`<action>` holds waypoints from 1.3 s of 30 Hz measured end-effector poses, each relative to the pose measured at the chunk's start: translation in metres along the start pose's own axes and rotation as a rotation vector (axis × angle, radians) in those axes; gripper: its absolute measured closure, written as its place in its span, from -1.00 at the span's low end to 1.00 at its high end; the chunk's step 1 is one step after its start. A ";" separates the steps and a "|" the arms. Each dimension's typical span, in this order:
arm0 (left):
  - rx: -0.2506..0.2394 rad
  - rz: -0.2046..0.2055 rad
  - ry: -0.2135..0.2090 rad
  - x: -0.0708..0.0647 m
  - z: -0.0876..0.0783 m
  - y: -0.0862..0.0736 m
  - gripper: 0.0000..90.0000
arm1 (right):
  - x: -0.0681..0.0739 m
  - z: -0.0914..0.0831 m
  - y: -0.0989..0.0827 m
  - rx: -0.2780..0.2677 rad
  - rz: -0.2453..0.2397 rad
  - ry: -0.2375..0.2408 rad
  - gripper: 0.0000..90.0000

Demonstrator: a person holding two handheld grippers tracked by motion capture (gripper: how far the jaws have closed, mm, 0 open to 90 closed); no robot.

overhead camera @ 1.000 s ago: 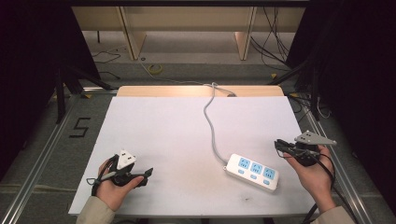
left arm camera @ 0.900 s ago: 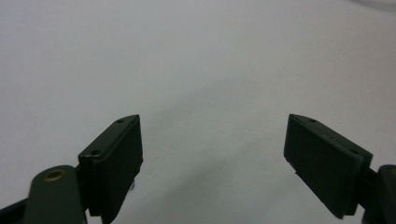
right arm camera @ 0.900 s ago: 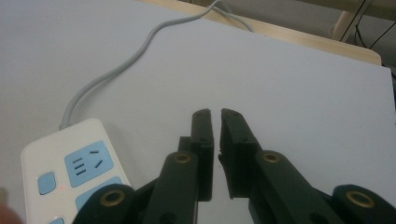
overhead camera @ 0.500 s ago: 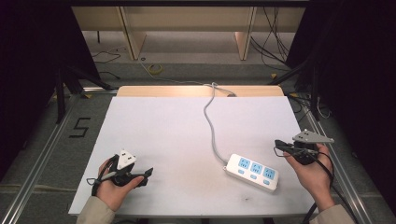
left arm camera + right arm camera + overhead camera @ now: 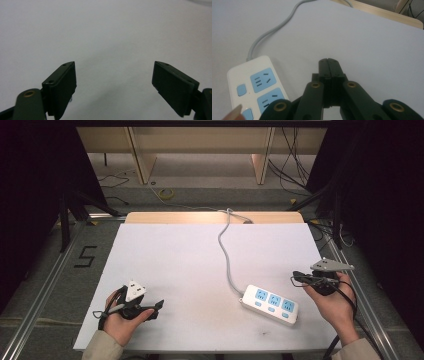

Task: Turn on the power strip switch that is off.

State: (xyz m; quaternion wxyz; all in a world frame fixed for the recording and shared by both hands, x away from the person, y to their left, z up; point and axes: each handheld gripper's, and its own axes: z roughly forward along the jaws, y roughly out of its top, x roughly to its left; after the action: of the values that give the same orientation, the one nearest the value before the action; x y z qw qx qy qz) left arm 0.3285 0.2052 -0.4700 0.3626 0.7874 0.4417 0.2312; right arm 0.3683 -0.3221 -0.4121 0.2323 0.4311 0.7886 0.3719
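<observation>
The table [image 5: 200,270] is viewed from above its near edge by the high camera, which is aimed forward and down; the whole top and the floor beyond are covered. The left gripper [image 5: 150,307] camera is carried low and close over the bare top, which is seen between its two jaws, set wide apart. The right gripper [image 5: 328,61] camera is aimed along its jaws, pressed together, toward the far left, close to the surface. The strip [image 5: 254,85] and its cable [image 5: 272,30] are shared by that view and the high view.
</observation>
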 end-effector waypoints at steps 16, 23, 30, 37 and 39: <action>0.003 0.006 0.004 0.000 0.000 0.000 -0.57 | 0.004 -0.002 0.006 0.081 -0.011 0.025 1.00; 0.003 0.009 0.005 0.000 0.000 0.000 -0.57 | 0.006 -0.003 0.009 0.124 -0.019 0.040 1.00; 0.003 0.009 0.005 0.000 0.000 0.000 -0.57 | 0.009 -0.004 0.012 0.161 -0.023 0.059 1.00; 0.003 0.009 0.005 0.000 0.000 0.000 -0.57 | 0.010 -0.002 0.012 0.190 -0.029 0.072 1.00; 0.003 0.009 0.004 0.000 0.001 0.000 -0.57 | 0.011 -0.002 0.013 0.203 -0.034 0.081 1.00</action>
State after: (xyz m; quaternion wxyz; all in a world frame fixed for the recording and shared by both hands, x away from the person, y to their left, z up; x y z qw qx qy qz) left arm 0.3287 0.2049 -0.4705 0.3595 0.7893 0.4395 0.2338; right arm 0.3678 -0.3087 -0.4018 0.1616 0.4238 0.8380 0.3032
